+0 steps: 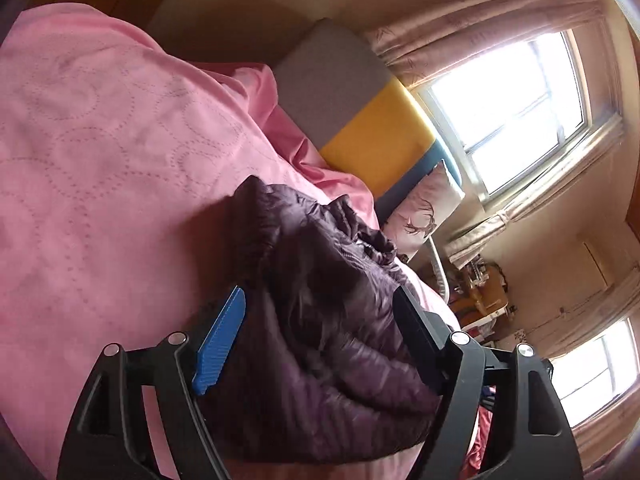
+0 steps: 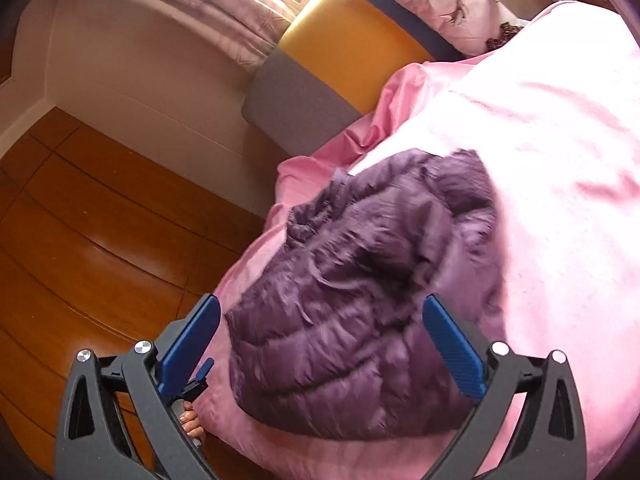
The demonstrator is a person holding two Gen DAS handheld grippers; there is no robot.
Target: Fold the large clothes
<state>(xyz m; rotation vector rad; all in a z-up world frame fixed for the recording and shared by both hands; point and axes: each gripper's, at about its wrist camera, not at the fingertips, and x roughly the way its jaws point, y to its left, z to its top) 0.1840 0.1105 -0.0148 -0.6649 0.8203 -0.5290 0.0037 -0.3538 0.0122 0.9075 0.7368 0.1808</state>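
Note:
A dark purple quilted down jacket (image 1: 320, 320) lies bunched on a pink quilted bedspread (image 1: 100, 140). My left gripper (image 1: 320, 300) is open, its blue-padded fingers (image 1: 222, 344) straddling the jacket without closing on it. In the right wrist view the same jacket (image 2: 360, 300) lies near the bed's edge on the pink bedspread (image 2: 540, 160). My right gripper (image 2: 320, 320) is open above it, blue fingers (image 2: 452, 344) wide apart on either side. The other gripper's tip and the hand holding it (image 2: 192, 420) show at the bed's edge.
A grey, yellow and blue headboard (image 1: 360, 120) stands at the bed's head, with a pink deer-print pillow (image 1: 424, 208) against it. A wooden floor (image 2: 80, 240) lies beside the bed. Curtained windows (image 1: 512, 112) and cluttered furniture (image 1: 480, 288) are beyond.

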